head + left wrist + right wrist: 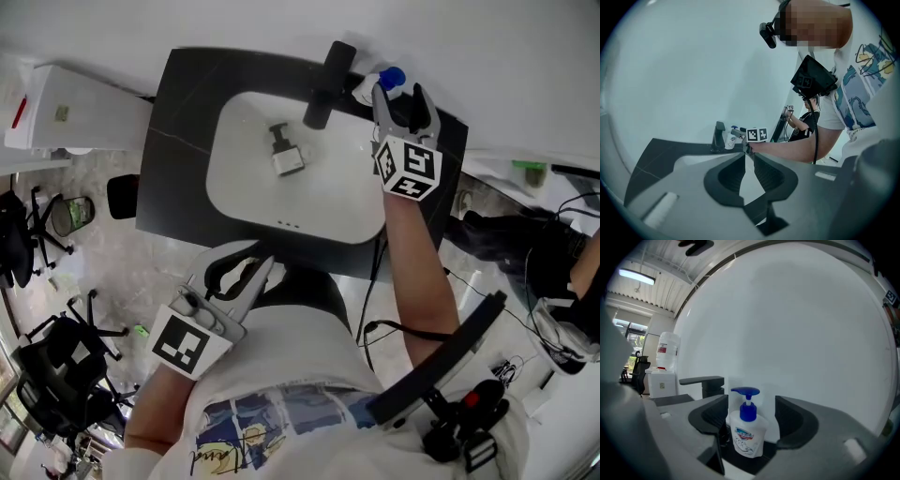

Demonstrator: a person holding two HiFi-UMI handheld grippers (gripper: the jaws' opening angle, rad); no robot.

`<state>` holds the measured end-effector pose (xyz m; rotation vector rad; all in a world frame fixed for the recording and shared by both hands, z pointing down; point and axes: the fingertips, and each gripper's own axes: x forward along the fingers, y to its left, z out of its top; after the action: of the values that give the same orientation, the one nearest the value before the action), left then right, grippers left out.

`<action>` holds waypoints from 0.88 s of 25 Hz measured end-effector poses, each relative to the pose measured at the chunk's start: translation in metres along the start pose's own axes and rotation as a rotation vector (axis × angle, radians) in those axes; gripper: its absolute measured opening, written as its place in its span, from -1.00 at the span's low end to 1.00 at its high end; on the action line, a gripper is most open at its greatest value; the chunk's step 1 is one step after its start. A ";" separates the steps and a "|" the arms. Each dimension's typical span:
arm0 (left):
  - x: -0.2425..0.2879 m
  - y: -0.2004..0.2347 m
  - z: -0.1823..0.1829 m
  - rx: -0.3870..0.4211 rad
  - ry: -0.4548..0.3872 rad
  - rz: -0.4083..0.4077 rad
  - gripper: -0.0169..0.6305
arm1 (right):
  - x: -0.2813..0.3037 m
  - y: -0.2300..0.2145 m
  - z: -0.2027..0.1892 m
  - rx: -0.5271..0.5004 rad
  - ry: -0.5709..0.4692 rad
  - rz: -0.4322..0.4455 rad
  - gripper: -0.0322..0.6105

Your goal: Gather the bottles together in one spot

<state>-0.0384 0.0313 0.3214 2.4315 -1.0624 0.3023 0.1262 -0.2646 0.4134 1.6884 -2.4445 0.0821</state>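
A white pump bottle with a blue head (747, 432) stands on the dark counter by the wall, right of the black faucet (323, 84). My right gripper (751, 404) is open around it, with a gap showing beside the bottle on the right. The head view shows that gripper (401, 94) at the counter's far right with the bottle's blue pump (389, 79) between its jaws. A second small bottle with a dark cap (286, 155) lies in the white sink basin (244, 187). My left gripper (265, 265) hangs near my body, off the counter's front edge, jaws nearly together and empty.
The faucet (705, 383) stands just left of the pump bottle. The dark countertop (178, 141) frames the basin against a white wall. A white water dispenser (75, 108) stands left of the counter, and office chairs (56, 216) are on the floor below it.
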 end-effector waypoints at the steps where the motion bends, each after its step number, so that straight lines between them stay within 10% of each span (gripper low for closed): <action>1: 0.000 -0.001 0.000 -0.001 -0.002 -0.004 -0.77 | -0.007 0.003 0.000 -0.003 0.007 0.005 0.04; 8: -0.006 -0.004 0.000 -0.004 -0.023 -0.025 -0.77 | -0.066 0.055 -0.021 -0.043 0.090 0.075 0.00; 22: -0.036 0.007 -0.007 -0.036 -0.034 0.052 -0.77 | -0.061 0.186 -0.136 -0.126 0.431 0.503 -0.05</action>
<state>-0.0686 0.0534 0.3163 2.3875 -1.1380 0.2572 -0.0114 -0.1223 0.5458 0.8595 -2.4029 0.3110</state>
